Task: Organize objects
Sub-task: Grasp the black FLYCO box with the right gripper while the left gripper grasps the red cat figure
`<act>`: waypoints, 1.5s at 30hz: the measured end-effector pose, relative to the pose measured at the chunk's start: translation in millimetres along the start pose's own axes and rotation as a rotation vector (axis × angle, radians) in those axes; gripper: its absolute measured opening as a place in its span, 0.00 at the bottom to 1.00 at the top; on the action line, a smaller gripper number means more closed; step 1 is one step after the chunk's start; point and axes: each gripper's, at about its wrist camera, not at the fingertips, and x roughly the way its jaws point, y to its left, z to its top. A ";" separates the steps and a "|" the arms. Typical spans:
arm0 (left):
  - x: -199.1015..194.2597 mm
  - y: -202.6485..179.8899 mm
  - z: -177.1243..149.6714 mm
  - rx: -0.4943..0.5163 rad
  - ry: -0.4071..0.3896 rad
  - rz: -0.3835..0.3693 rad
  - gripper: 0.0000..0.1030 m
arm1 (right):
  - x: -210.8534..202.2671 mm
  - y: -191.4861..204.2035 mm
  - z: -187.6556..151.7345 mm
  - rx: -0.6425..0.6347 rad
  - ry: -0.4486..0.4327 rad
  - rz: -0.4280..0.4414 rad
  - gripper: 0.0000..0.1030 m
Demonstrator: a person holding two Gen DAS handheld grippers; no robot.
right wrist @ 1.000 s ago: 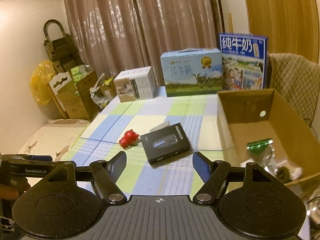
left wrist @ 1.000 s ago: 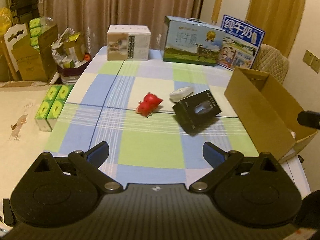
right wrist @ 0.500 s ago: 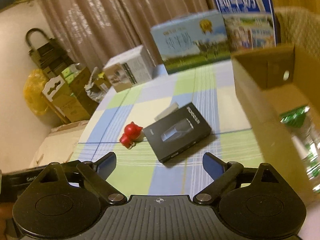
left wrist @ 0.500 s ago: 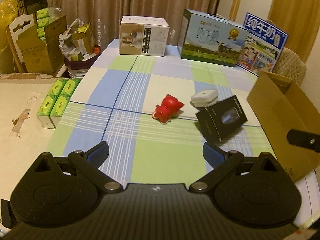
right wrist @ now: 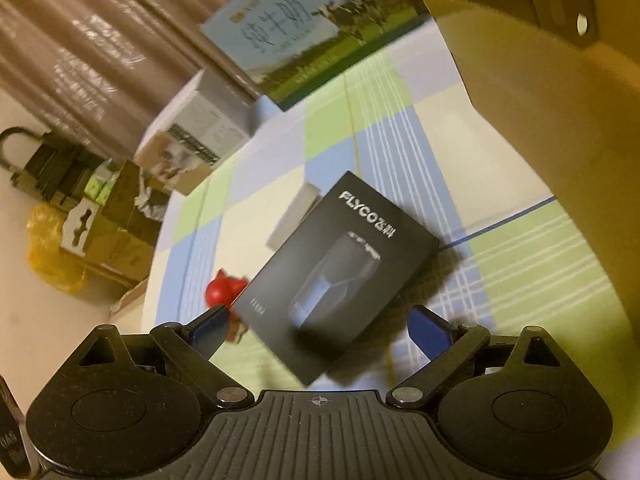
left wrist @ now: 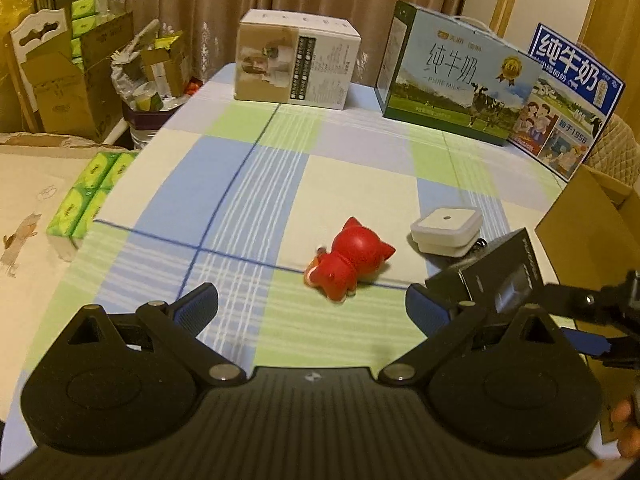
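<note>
Black shaver box (right wrist: 336, 276) lies flat on the checked tablecloth (left wrist: 248, 184) – between the spread fingers of the right gripper (right wrist: 320, 328), untouched by either pad. Red cat figurine (left wrist: 348, 264) sits at its 9 o'clock, white square device (left wrist: 446, 226) at 11, cardboard box (right wrist: 540, 92) at 2. Left gripper (left wrist: 312, 304) hangs wide, empty – figurine just ahead

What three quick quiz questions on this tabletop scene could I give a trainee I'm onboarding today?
1. True or false: the right gripper is clamped on the black box.
2. Which lies nearest the red toy? A) white square gadget B) milk carton C) cardboard box
3. Fill in: the left gripper holds ____.

Key: 1 false, jaws open around it; 2 A; 3 nothing.
</note>
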 end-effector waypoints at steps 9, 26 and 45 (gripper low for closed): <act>33.6 7.1 10.6 0.001 0.024 0.046 0.95 | 35.7 -4.6 18.8 0.059 -0.026 -0.057 0.98; 40.0 14.6 9.8 0.010 0.049 0.036 0.95 | 22.6 31.0 -3.7 -0.480 0.081 -0.274 0.79; 92.1 -26.4 13.2 0.289 0.094 -0.068 0.55 | 16.8 12.8 -31.5 -0.634 0.145 -0.326 0.83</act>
